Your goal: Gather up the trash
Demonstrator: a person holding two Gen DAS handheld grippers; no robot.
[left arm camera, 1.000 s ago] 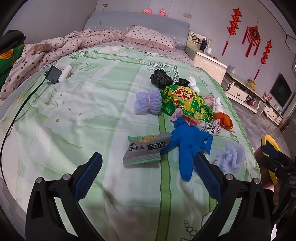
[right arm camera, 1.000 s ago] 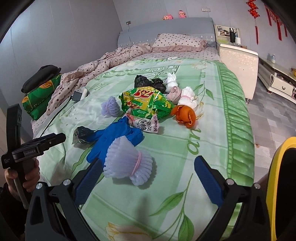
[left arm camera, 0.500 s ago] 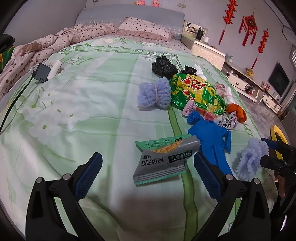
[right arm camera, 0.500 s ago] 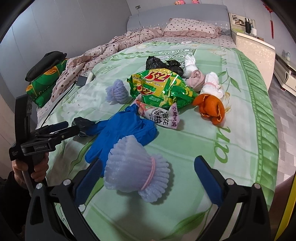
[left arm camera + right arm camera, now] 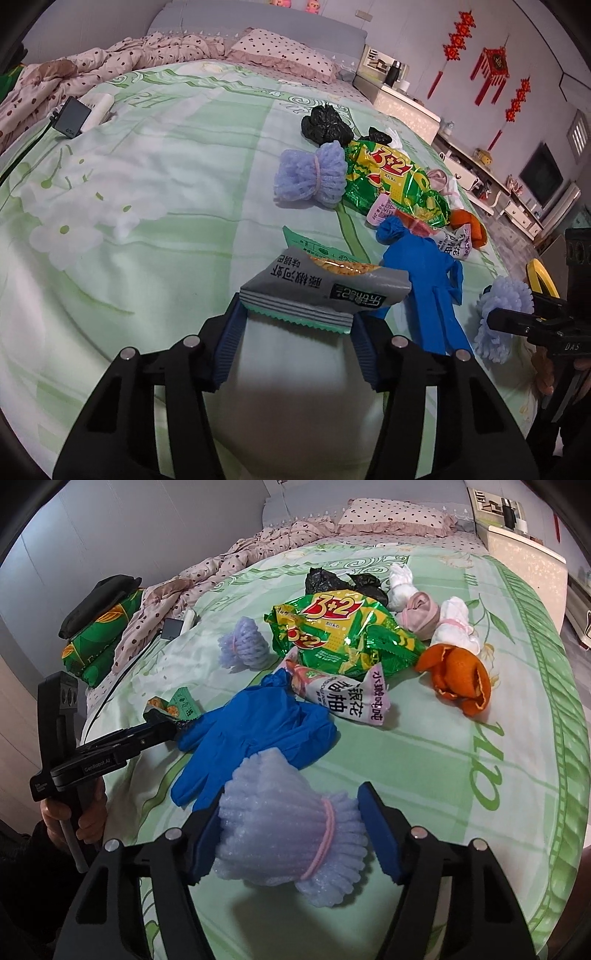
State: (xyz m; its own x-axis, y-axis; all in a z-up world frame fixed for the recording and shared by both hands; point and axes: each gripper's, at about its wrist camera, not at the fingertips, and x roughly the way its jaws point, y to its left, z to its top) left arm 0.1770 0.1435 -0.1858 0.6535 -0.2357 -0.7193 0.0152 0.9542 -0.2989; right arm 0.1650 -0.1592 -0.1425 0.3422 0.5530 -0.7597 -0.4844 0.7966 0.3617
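As jaws close: left gripper (image 5: 295, 325) clamps grey wrapper (image 5: 321, 288) | right gripper (image 5: 288, 830) seemingly grips foam net (image 5: 280, 823)

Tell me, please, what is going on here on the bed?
A person is collecting trash from the bed with a gripper in each hand. The left gripper has just been closing and now has the grey snack wrapper between its pads. The right gripper has just been closing around the purple foam fruit net. A blue glove, a green 3+2 bag, orange peel and more litter are not yet picked up.
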